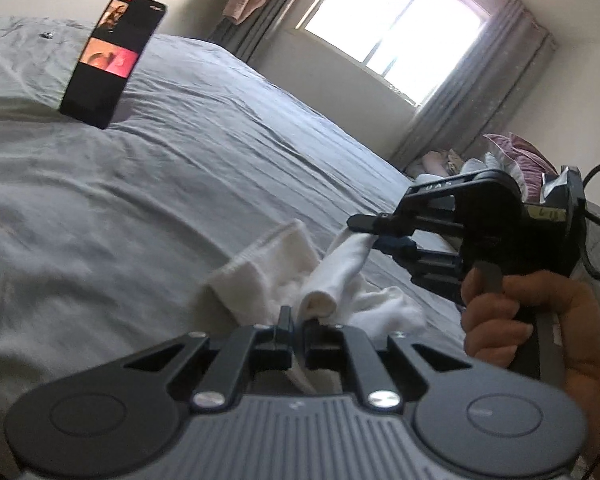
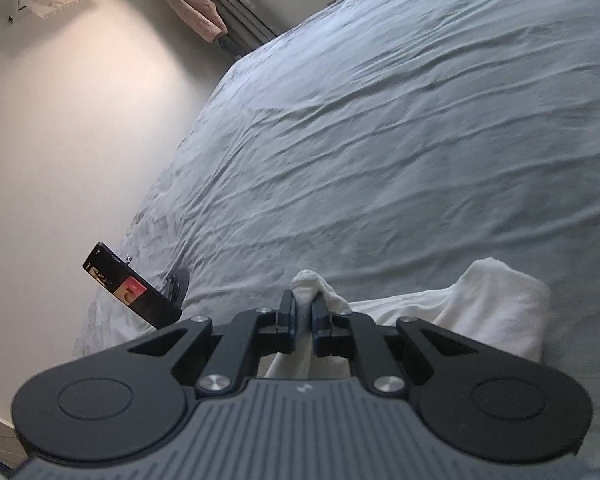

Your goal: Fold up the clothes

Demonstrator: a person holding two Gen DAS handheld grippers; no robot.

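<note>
A bedroom with a bright window [image 1: 396,28], grey curtains and a wide bed [image 1: 172,184] under a creased grey sheet fills both views, and a dark phone [image 1: 112,60] stands propped upright on the far part of that sheet. The task's thing is a white garment [image 1: 268,272], soft and towel-like, lying on the near part of the bed right at the tools; whether it is one piece or two lying together I cannot tell. Both grippers have their fingers drawn together and clamped on white cloth. The left gripper [image 1: 298,322] pinches a rolled edge directly ahead of its fingertips, with more cloth running back between its fingers towards the camera. The right gripper [image 1: 370,230], held in a person's hand [image 1: 528,320], comes in from the right in the left wrist view and holds another part lifted a little above the sheet; in its own view, cloth bulges out beyond the right gripper's tips and a thicker doubled wad lies on the bed to its right. The lifted strip between the two grips runs roughly from the left gripper up and rightwards to the right one, so I judge that line to be the axis any fold would turn about, and neither arm is clearly nearer. Counted: two grippers, one hand in view, one phone, one window
</note>
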